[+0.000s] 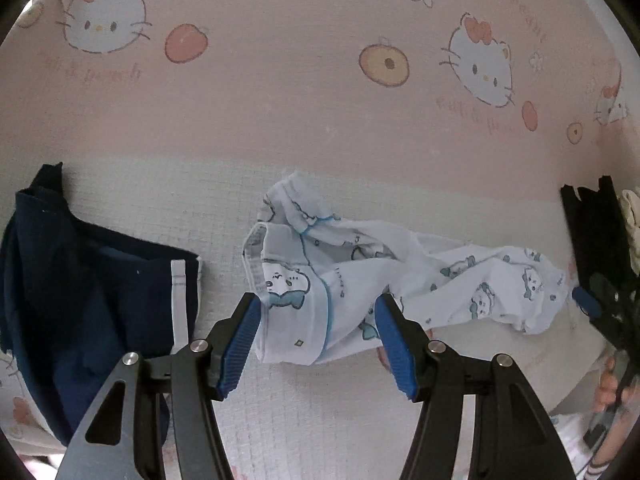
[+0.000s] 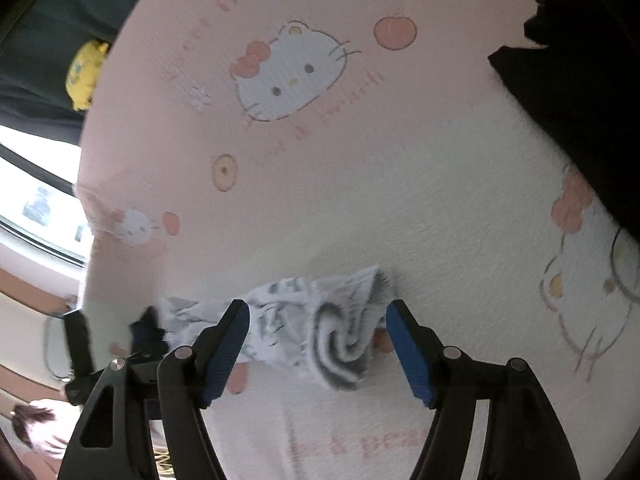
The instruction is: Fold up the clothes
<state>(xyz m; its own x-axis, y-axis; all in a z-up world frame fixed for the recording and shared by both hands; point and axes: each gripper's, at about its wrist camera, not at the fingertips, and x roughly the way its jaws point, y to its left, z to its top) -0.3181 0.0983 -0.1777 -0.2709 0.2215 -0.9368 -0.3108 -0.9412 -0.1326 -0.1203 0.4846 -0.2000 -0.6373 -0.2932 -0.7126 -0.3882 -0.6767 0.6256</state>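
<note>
A white garment [image 1: 360, 272] with blue cartoon prints lies crumpled on the pink and white cat-print bedsheet [image 1: 280, 100]. My left gripper [image 1: 316, 340] is open and points down over the garment's near left end, its blue pads on either side of the cloth without pressing it. One of my right gripper's pads [image 1: 586, 303] shows at the garment's far right end. In the right wrist view, blurred by motion, the right gripper [image 2: 318, 350] stands open with the twisted end of the garment [image 2: 320, 320] lying between and below its fingers.
A folded navy garment [image 1: 80, 300] with a white label lies to the left of the white one. Black clothing [image 1: 600, 240] is heaped at the right, also black clothing [image 2: 580, 80]. A hand [image 1: 612, 388] shows at the lower right. A yellow item [image 2: 84, 72] lies beyond the bed's edge.
</note>
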